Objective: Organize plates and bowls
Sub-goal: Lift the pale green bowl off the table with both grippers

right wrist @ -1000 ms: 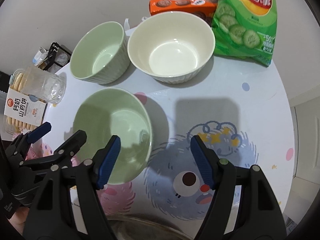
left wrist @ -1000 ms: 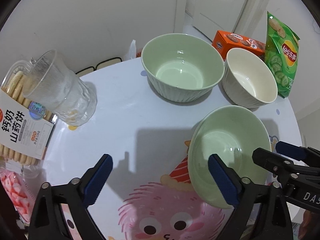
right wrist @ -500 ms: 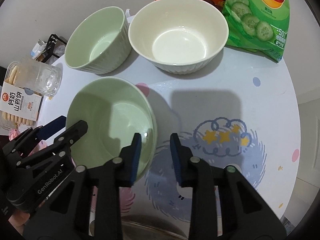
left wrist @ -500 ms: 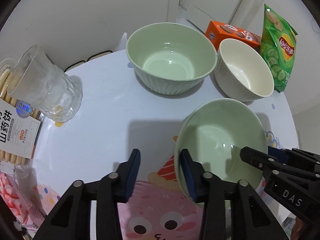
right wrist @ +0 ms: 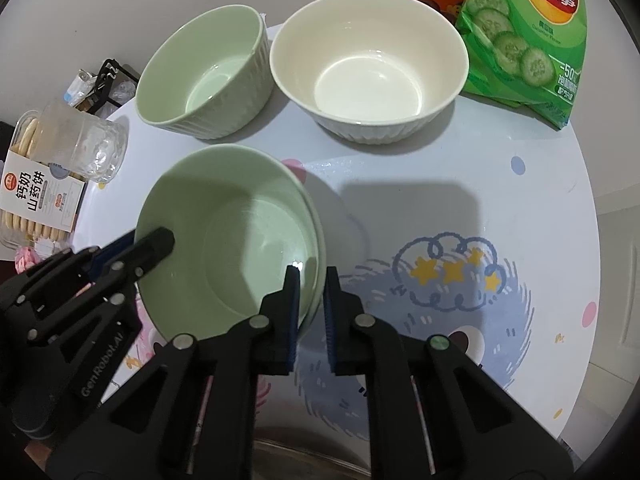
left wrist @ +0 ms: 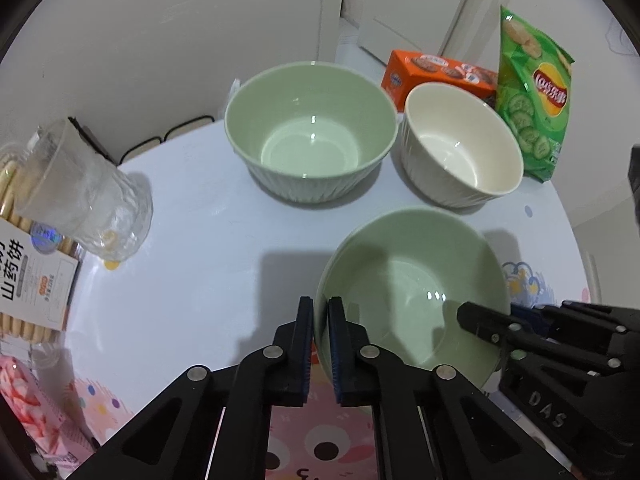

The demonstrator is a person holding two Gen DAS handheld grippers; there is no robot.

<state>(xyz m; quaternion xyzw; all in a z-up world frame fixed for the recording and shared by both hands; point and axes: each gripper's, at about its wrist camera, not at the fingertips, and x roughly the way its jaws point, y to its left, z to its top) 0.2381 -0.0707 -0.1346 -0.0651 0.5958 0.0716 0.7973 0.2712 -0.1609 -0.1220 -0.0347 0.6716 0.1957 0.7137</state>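
— Bowls first: where is the near green bowl (left wrist: 412, 292)?
— On the bench (left wrist: 192, 240), in front of the far green bowl (left wrist: 312, 136) and the cream bowl (left wrist: 460, 148), apart from both.
— Left tongs (left wrist: 320, 320)?
— Narrow, pinching that near bowl's left rim, one pad inside and one outside.
— Right tongs (right wrist: 310, 284)?
— Closing on the opposite rim; the wall sits between the pads, which look to be touching it.
— Anything else around the near bowl?
— A glass cup (left wrist: 80, 192) and a biscuit pack (left wrist: 28, 264) off to its left; an orange box (left wrist: 436, 76) and a green chip bag (left wrist: 532, 92) behind the cream bowl.
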